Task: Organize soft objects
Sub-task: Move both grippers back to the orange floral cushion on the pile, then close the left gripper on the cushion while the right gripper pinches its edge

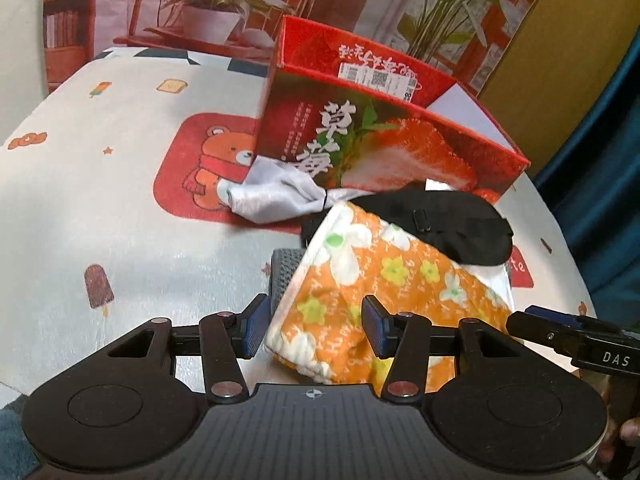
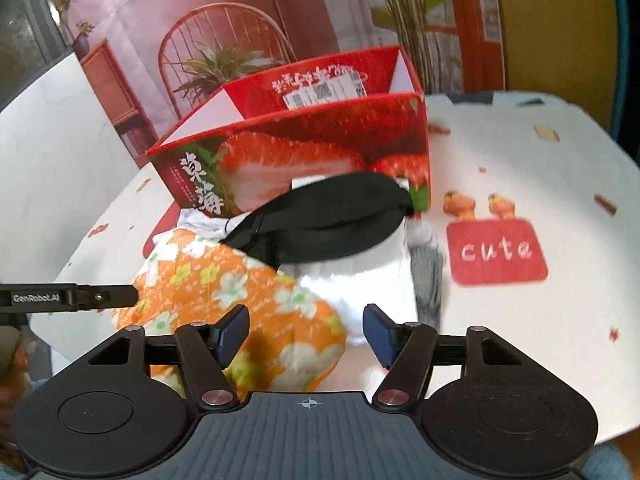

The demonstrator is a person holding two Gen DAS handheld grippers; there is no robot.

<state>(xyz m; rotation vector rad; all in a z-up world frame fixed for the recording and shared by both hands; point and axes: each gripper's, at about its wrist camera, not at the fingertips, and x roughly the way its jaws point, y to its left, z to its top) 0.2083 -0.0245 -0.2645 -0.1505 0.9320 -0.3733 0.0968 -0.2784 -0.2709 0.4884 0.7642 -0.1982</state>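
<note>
Nearest to me, the folded orange towel with white and yellow flowers lies on the table right under both my claws. My left claw stands apart: the towel's near corner sits between its blue pads, but I cannot tell whether they press on it. My right claw is also apart, its jaws spread over the towel's other end and holding nothing.

On the towel's far edge rests a black fabric eye mask with a strap, which also overlaps a folded white cloth. A grey knitted piece lies just beside the white cloth. A crumpled silver-white satin cloth lies against the box's foot.

Behind the pile stands the open red cardboard box printed with strawberries. All of this sits on the white tablecloth with bear and ice-lolly prints.
</note>
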